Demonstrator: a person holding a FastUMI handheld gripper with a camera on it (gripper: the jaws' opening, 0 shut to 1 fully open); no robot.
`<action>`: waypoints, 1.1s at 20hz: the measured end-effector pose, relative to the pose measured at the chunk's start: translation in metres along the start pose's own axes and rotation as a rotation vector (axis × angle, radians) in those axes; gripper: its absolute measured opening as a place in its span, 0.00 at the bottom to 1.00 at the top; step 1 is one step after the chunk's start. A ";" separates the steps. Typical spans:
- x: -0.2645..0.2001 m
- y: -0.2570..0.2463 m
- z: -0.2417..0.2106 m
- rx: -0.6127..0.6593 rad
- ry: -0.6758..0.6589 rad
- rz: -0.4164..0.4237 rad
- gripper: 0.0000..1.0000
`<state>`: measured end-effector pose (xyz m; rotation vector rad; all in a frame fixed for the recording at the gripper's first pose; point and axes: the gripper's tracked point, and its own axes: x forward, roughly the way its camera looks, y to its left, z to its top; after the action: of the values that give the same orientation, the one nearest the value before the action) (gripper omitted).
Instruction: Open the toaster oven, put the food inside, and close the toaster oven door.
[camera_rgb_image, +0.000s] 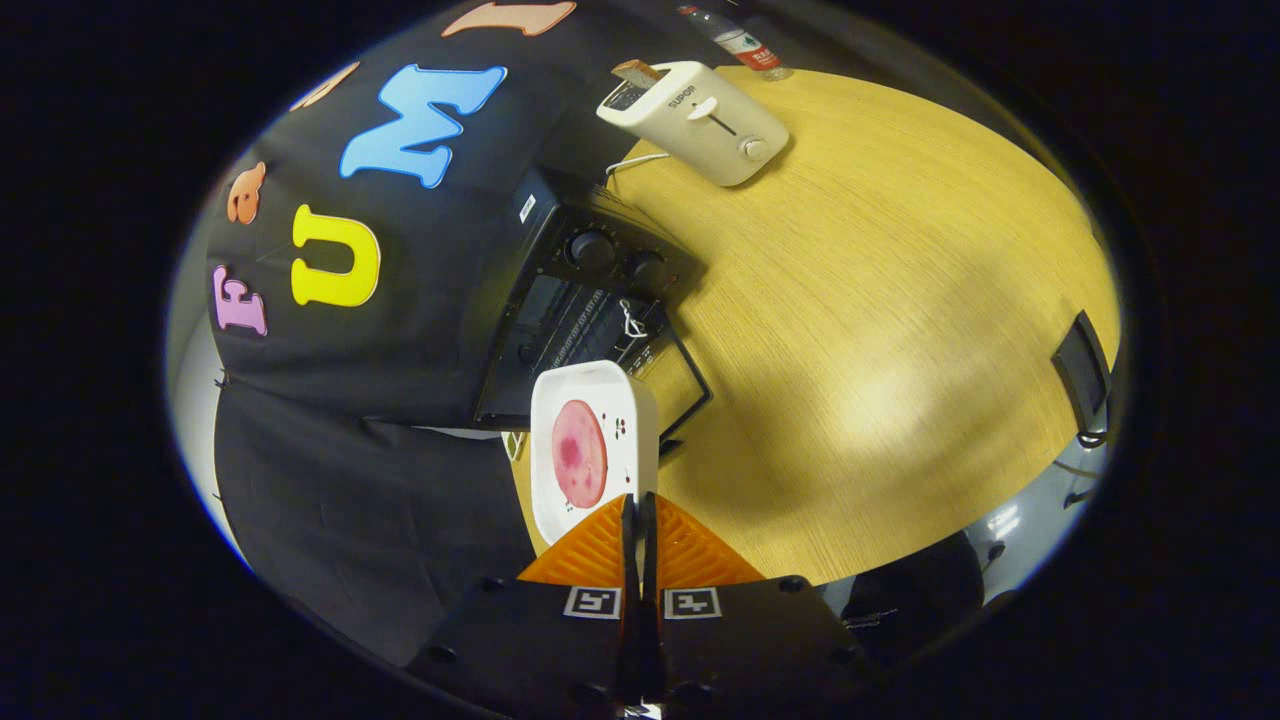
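My tool (640, 505) clenches one white plate (620, 395) edge; its one pink food slice (579, 453) lies just ahead, one open toaster oven (590, 300) beyond.

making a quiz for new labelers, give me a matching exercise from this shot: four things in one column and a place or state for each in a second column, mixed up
Things
1. white plate
2. toaster oven
3. pop-up toaster
4. pink round slice of food

Places or states
A. door dropped open, against the black cloth wall
B. lying on the plate
C. pinched by its near edge between the orange fingers of the gripper
D. far across the wooden table, a slice of bread in its slot

Pairs: 1-C, 2-A, 3-D, 4-B
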<state>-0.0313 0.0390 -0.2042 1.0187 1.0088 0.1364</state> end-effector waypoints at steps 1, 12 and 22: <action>0.011 0.005 0.001 0.005 0.007 0.002 0.02; 0.098 0.032 0.034 0.132 -0.009 -0.008 0.02; 0.157 0.044 0.060 0.234 -0.113 0.017 0.02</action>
<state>0.1172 0.1076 -0.2628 1.2344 0.9272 -0.0265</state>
